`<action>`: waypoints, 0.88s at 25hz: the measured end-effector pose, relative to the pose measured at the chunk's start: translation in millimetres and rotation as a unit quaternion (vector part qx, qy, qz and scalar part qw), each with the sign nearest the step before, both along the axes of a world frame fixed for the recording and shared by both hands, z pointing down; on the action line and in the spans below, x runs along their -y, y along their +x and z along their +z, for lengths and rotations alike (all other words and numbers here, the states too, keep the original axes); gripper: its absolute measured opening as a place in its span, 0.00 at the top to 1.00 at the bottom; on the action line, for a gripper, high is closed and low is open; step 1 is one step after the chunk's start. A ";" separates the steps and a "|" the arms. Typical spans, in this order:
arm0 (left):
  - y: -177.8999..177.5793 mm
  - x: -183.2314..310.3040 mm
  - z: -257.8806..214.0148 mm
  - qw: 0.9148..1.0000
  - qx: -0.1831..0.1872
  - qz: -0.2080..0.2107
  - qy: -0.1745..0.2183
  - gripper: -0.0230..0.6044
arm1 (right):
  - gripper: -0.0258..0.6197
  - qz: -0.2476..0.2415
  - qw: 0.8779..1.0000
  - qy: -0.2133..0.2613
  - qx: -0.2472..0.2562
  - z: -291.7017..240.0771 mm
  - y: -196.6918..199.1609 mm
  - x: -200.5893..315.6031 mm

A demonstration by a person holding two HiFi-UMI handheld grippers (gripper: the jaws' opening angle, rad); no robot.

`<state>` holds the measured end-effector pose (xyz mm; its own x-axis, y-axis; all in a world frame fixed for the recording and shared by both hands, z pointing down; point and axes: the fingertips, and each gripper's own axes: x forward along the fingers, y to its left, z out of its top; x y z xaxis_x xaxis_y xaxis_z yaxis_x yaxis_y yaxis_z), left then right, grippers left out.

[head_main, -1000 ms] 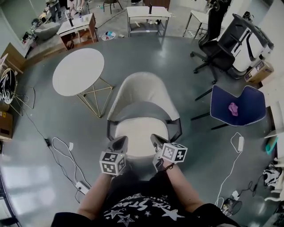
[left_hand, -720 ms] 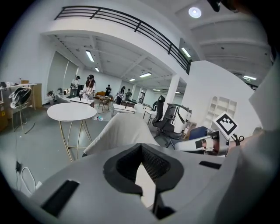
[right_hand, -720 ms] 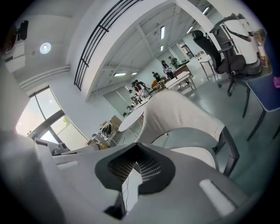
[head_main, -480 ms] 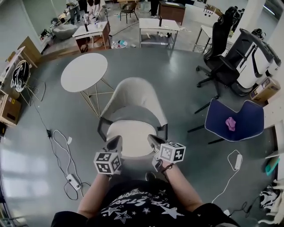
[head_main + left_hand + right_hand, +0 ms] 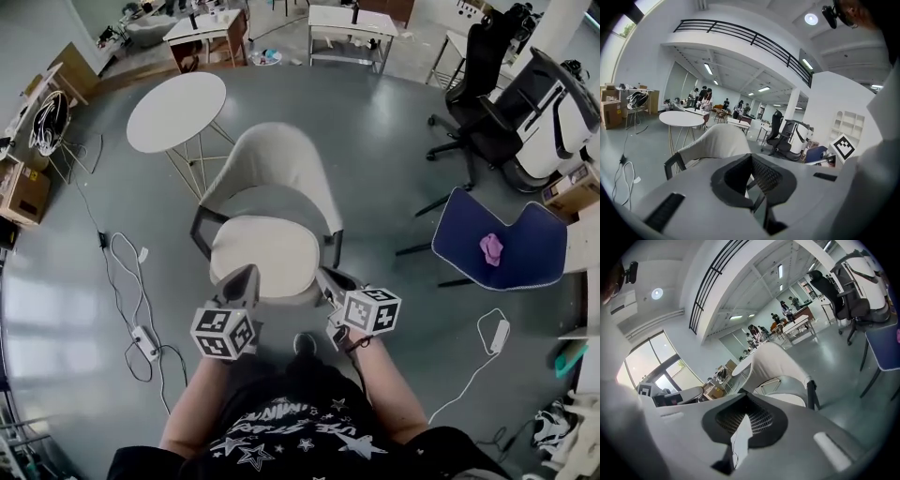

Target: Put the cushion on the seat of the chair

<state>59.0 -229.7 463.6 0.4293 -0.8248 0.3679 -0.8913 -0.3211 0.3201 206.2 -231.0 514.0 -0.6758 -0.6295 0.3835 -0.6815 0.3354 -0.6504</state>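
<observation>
The cushion [image 5: 251, 259] is seen on the chair [image 5: 281, 164] seat, seemingly close to its front edge. The left claw [image 5: 242, 277] and right claw [image 5: 328, 279] are pressed together, empty. If brushed, the cushion could be knocked off.

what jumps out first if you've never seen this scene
The pale shell chair at centre, with a cream cushion lying on its seat. Just in front of it, the left gripper and right gripper with their marker cubes; off right, a blue chair bearing a pink object.
</observation>
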 end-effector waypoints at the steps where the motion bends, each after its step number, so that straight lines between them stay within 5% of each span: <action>1: 1.9 -2.3 2.1 1.000 -0.001 0.001 -0.002 0.95 | 0.96 0.000 1.000 -0.003 -0.001 4.1 1.0 -2.3; 8: -8.0 -17.3 5.6 1.000 -0.009 0.004 -0.007 0.95 | 0.96 0.000 1.000 0.002 -0.024 8.4 -9.2 -15.4; 22: -88.8 -116.0 -14.0 1.000 -0.018 0.017 0.010 0.95 | 0.96 0.028 0.995 0.068 -0.072 -43.3 -70.3 -103.8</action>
<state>-29.9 -113.8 449.6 0.4699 -0.8165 0.3354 -0.8678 -0.3579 0.3446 135.8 -127.2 470.7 -0.5817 -0.7175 0.3832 -0.7849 0.3715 -0.4958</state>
